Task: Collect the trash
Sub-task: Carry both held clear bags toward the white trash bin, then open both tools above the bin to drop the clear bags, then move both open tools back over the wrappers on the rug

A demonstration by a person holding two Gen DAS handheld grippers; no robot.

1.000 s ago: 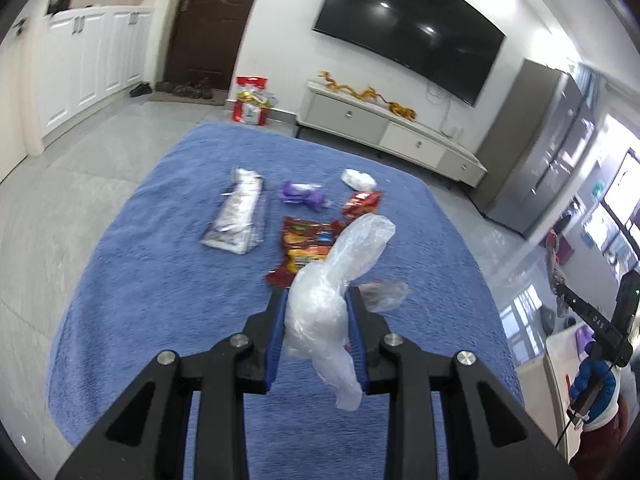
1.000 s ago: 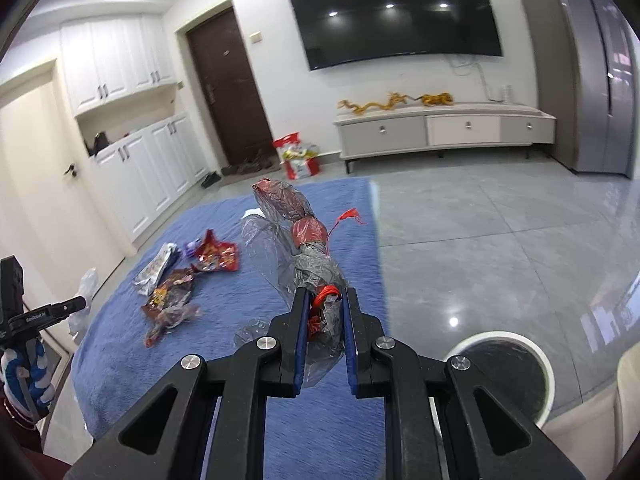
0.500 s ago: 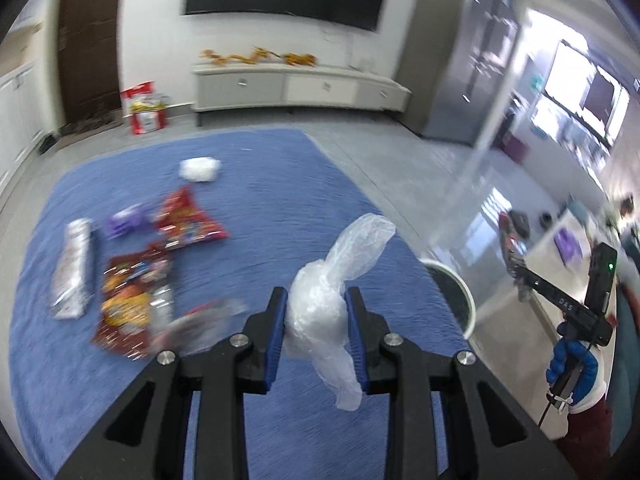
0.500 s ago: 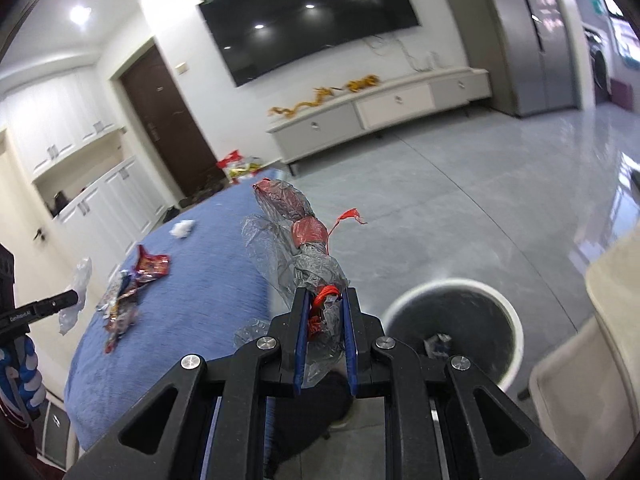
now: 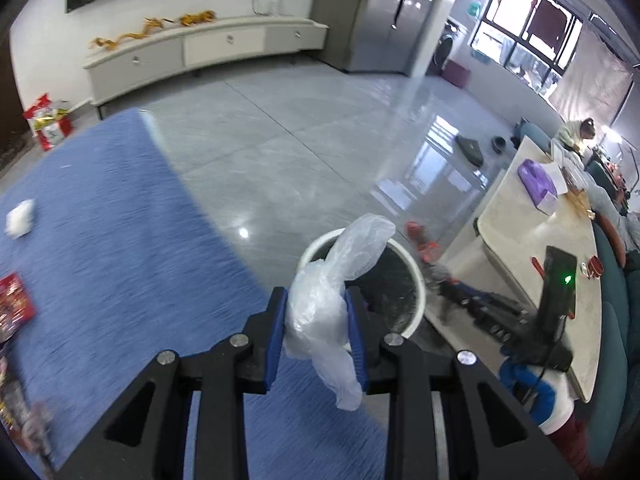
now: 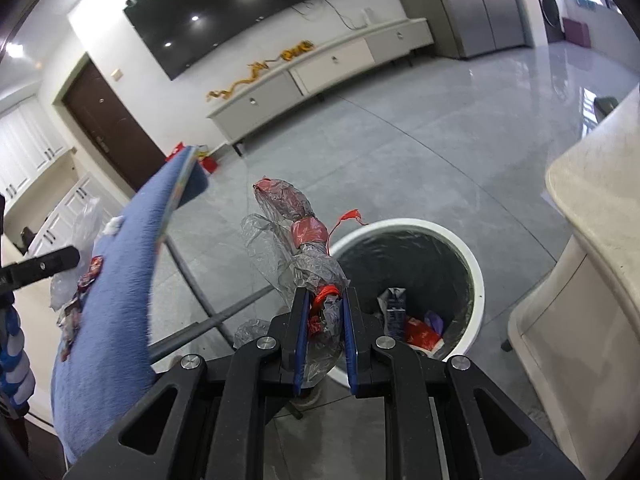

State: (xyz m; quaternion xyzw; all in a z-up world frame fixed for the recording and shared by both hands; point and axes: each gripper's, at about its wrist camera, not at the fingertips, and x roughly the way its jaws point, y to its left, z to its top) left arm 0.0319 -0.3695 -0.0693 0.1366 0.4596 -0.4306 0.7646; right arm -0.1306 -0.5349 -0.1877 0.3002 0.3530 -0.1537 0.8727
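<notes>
Between my blue pads (image 5: pixel 275 334) sits a milky-white plastic bag (image 5: pixel 320 312); my other wrapper (image 6: pixel 298 236) is clear with red bands. Beside the white-rimmed, dark-lined bin (image 6: pixel 476 280) lies the blue cloth (image 5: pixel 120 248).

A: Is the mouth of the white bin (image 6: pixel 476 280) free?

B: Uncovered; only a carton (image 6: pixel 394 306) and wrappers low inside; the rim is unobstructed in the right wrist view.

A: What crowds it?

B: The blue-covered table edge (image 6: pixel 120 280) on one side, its grey legs (image 6: pixel 208 320) crossing beside the bin; a cream counter (image 6: pixel 592 208) close on the other; the grey floor (image 6: pixel 420 152) beyond lies bare up to the TV cabinet (image 6: pixel 320 72).
</notes>
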